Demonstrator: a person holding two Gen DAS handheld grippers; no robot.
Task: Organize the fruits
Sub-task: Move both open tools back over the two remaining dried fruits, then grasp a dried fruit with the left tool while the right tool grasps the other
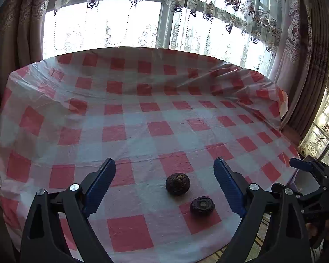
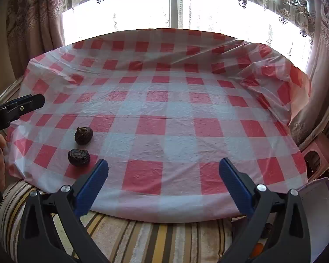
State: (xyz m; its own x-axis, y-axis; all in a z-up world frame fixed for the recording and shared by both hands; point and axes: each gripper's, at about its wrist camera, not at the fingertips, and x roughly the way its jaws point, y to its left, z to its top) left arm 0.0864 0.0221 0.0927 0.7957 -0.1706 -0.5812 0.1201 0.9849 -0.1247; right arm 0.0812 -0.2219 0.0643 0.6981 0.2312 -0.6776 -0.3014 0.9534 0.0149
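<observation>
Fruits, two dark and wrinkled, lie apart on the checked cloth (image 1: 142, 114): one (image 1: 177, 184) lower centre of the left wrist view, the other (image 1: 202, 205) just below and right of it. Left gripper (image 1: 164, 188) gapes wide around them, touching neither. Right gripper (image 2: 163, 186) likewise gapes, empty, the fruits at lower left of its view; what kind they are I cannot tell.
</observation>
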